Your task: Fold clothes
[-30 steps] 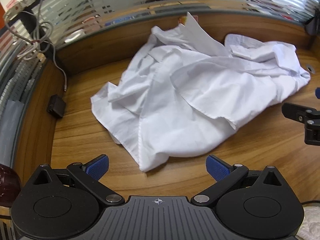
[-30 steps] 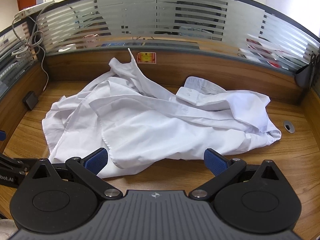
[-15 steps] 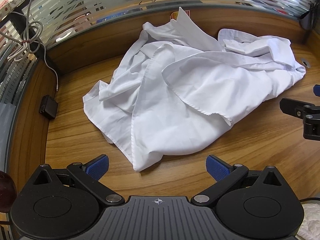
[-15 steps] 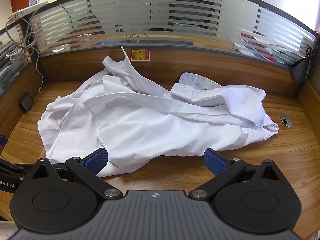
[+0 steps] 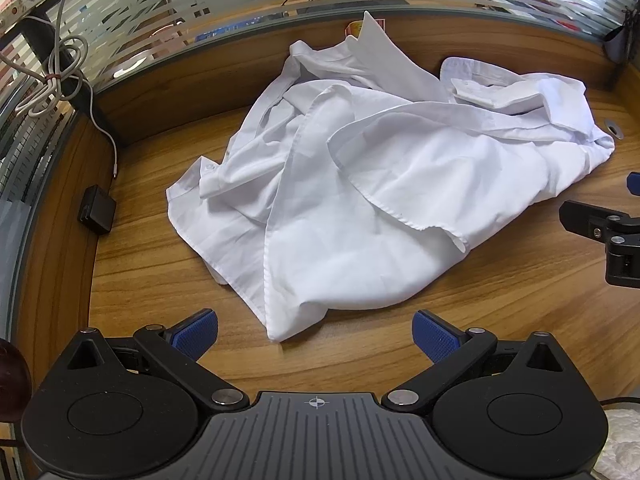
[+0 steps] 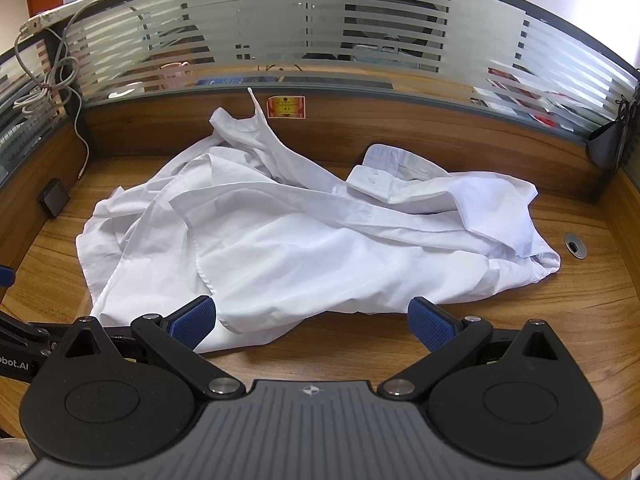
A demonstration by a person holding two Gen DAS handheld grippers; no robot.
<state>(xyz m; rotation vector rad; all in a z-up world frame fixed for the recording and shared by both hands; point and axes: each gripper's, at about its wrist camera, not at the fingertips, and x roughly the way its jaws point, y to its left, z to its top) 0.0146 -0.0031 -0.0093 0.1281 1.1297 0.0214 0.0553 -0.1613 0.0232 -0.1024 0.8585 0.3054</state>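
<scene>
A crumpled white dress shirt [image 5: 384, 184] lies in a heap on the wooden desk [image 5: 160, 272], its collar and a buttoned cuff [image 6: 372, 184] toward the back right. My left gripper [image 5: 316, 334] is open, a short way in front of the shirt's near hem corner, holding nothing. My right gripper [image 6: 312, 320] is open too, just short of the shirt's [image 6: 320, 248] front edge, with its left pad next to the hem. Part of the right gripper [image 5: 600, 228] shows at the right edge of the left wrist view.
A frosted striped glass partition [image 6: 320, 40] with a wooden base walls the desk at the back and sides. A small black box [image 5: 96, 210] and a hanging white cable [image 5: 104, 136] are at the left. A metal grommet [image 6: 575, 246] sits at the right.
Both views have pulled back and shifted slightly, so the shirt sits a little farther off and more centred. The shirt itself has not moved, and both grippers stay open.
</scene>
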